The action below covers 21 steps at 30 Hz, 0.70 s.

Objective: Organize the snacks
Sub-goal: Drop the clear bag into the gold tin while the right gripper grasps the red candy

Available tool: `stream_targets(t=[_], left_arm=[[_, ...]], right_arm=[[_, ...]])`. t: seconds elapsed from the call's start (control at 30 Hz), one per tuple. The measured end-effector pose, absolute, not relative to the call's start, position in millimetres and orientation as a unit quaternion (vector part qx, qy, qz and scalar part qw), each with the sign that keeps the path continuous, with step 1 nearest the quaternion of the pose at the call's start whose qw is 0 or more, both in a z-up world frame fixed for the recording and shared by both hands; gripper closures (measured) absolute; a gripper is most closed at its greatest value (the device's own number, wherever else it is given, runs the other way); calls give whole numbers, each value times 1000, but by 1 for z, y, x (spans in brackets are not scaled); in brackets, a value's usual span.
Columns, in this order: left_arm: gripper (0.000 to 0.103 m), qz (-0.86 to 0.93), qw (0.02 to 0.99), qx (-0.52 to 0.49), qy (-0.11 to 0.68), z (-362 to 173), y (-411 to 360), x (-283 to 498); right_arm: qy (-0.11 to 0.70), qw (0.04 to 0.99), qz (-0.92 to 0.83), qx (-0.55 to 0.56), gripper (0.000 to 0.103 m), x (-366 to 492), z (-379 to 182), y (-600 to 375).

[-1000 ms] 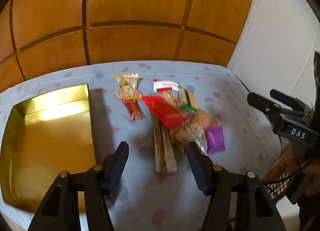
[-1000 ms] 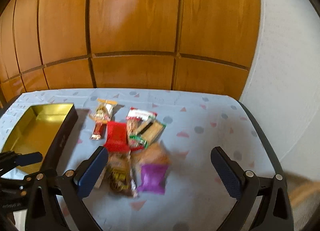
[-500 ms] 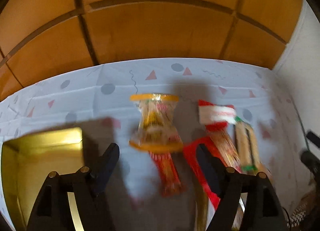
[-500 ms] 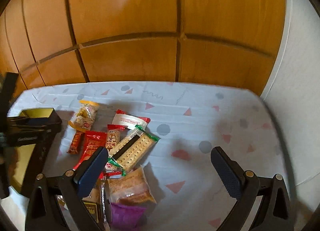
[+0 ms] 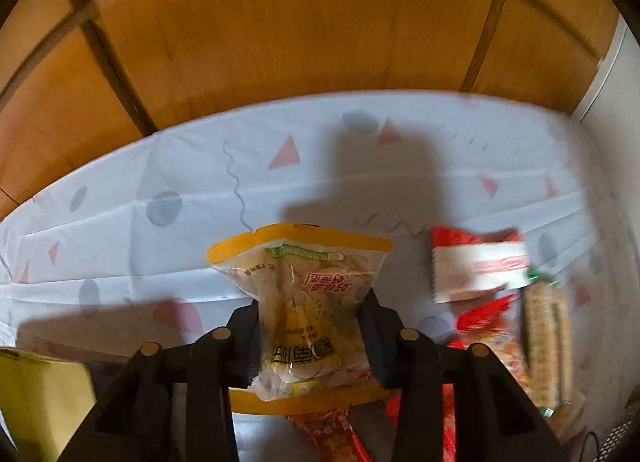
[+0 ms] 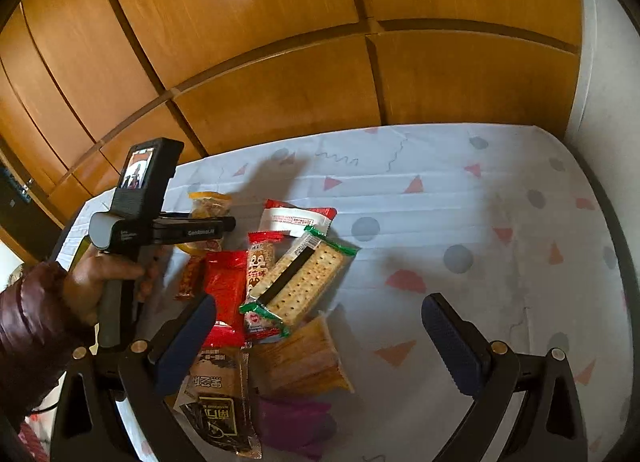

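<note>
1. Left wrist: my left gripper points steeply down at the table. Jaws are closing, with the yellow bag between the fingers. Both pads sit against the bag's sides, wrapper pinched in at the waist, so I read it as gripped. Bag's top edge sticks out past the fingertips. I can't tell if it's off the cloth.
2. Same view: white pack to the right, cracker pack beyond it at the frame edge. Gold tin corner shows lower left. All blurred.
3. Right wrist: my right gripper has its jaws spread wide, nothing between them, over the near part of the snack pile.
4. Same view: cracker pack lies diagonal mid-pile, red pack left of it, purple pack and dark pack nearest.
5. Same view: left gripper seen side-on at the pile's far left, over the yellow bag, held by a hand in a dark red sleeve.
</note>
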<state>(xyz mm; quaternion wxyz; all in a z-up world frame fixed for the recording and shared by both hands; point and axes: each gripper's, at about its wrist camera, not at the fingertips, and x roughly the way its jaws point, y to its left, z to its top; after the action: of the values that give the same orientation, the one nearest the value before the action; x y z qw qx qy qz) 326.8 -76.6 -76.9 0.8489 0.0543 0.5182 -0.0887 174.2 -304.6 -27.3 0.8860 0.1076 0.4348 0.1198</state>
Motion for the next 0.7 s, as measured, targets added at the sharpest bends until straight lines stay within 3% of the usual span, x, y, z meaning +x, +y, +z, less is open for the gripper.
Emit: stream_targets(t=[0.47,0.57,0.63,0.7], left_arm=[[62,-100,901,-6,422,13,2,216],[62,-87,901,-26,424,17,44,190],[62,-78,899,-39,429,12,69,181],[62,-59,896,-48,438,4,95,174]], right_arm=[[444,886,126,47,0,172,-34,-285],[460,875,151,32,14,172,-42,-270],[482,861,160,16,33,173,-49,-254],[494,853,170,9,37,174,-53,-239]])
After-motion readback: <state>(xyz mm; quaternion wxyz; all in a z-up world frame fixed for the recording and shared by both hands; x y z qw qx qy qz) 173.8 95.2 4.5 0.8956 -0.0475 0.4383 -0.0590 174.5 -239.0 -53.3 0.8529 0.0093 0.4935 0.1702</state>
